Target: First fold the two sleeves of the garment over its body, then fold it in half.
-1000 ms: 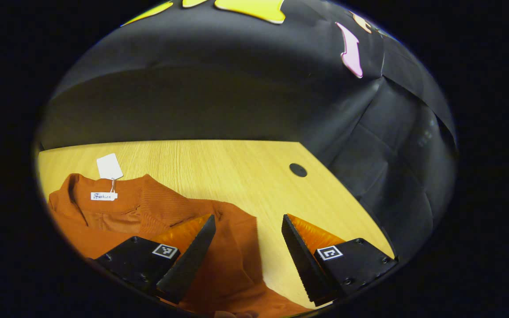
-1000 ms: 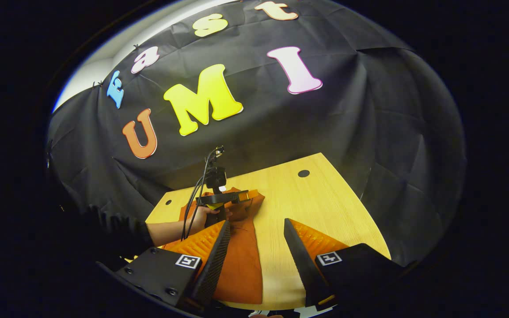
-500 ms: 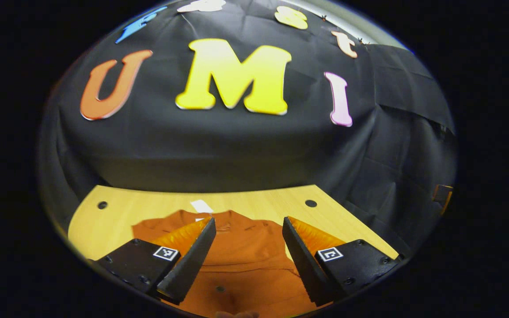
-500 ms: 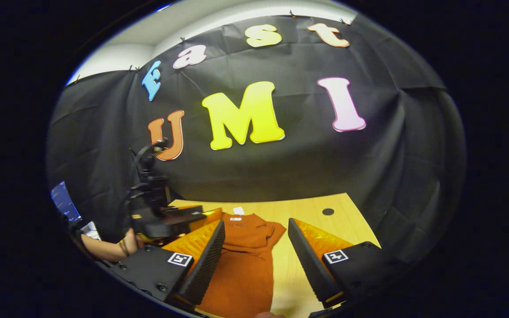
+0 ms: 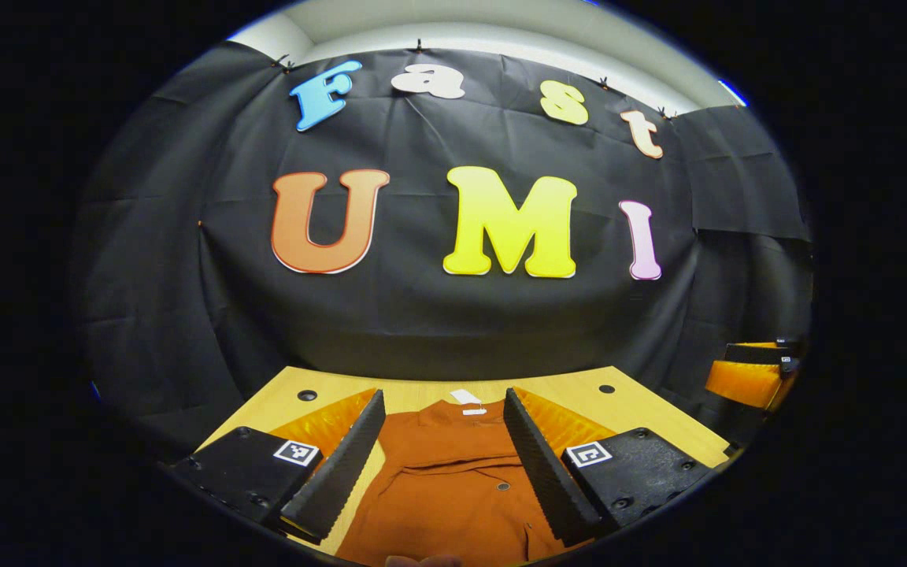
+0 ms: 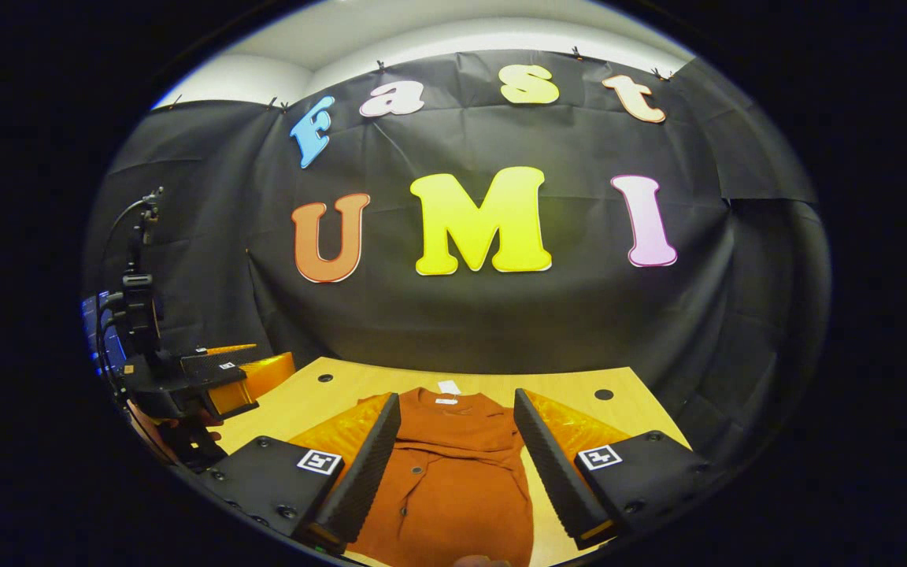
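Rust-orange garment (image 6: 453,480), white tag (image 6: 449,387), light wood-grain table (image 6: 571,385)

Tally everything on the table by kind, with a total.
Garment: 1
White tag at its collar: 1
Holes in the table, as the right gripper view shows: 2
Total: 4

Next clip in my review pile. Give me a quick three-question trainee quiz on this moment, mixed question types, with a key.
1. True or false: the left hand-held gripper is clamped on the orange garment.
2. Multiple choice: where does the white tag sit? A) at the collar end, toward the booth wall; B) at the hem nearest the cameras; C) on a sleeve.
3. Fill in: the garment lies on the wooden ____.

Key: 1 false, its jaws stand apart above the cloth; 2 A; 3 table.
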